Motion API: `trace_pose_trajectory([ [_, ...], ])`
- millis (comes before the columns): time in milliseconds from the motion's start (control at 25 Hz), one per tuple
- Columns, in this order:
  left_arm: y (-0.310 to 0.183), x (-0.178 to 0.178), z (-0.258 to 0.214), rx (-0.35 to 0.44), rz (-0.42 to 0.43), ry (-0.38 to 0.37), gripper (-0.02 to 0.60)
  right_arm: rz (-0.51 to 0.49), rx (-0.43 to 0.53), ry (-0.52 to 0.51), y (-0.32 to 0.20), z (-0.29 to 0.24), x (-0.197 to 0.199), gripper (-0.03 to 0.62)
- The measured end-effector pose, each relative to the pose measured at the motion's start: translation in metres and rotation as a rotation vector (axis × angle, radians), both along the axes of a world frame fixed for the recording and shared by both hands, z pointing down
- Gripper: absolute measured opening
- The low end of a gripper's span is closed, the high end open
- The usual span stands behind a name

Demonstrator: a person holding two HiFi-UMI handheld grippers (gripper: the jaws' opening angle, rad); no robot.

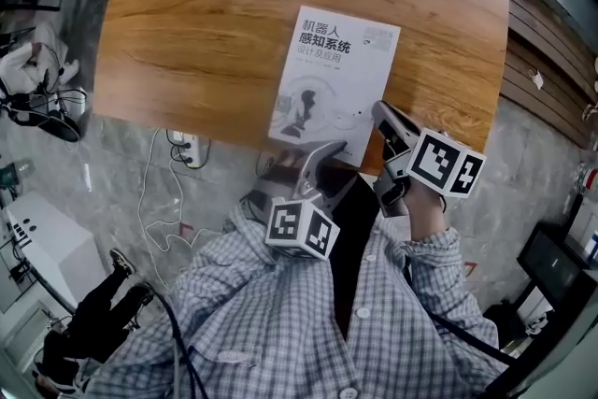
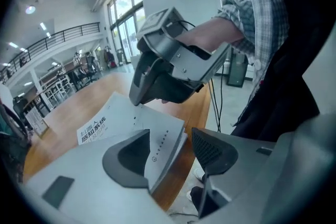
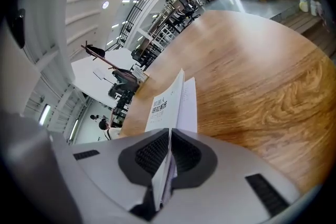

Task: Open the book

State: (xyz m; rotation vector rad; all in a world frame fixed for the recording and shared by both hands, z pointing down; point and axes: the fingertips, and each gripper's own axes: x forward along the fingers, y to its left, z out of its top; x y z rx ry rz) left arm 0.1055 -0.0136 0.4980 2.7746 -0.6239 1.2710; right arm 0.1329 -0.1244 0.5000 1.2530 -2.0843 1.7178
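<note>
One wide wooden table is filling the upper part of the head view, and grey stone floor is showing beyond its near edge. Below it, the person's checked shirt is taking the bottom of the picture, with both sleeves reaching forward.

On the near part of the table a white book is lying flat, its front cover with dark printed characters facing up and its near edge sitting close to the table edge. At its near right corner the cover is standing up from the pages under it.

That corner is being held by the right gripper — its two ribbed pads are pressing together on the thin edge of the cover, as its own view is showing clearly.

Just beside it, at the book's near left part, the left gripper is pointing down with its jaws standing wide apart — released, gripping nothing. The book's corner is showing in the gap beneath them, and neither pad is pressing on it.
</note>
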Motion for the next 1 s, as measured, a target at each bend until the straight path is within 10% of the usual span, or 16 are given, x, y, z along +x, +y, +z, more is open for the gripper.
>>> trace_pose_trajectory([
  [440,-0.020,0.009,0.016,0.169,-0.001,-0.093,0.224,0.007,0.013,-0.009,0.001,-0.003,-0.002,0.025],
  [1000,-0.037,-0.016,-0.033,0.055,-0.230,0.264,0.032,-0.058,0.133,0.158,0.012,-0.011,0.005,0.025],
])
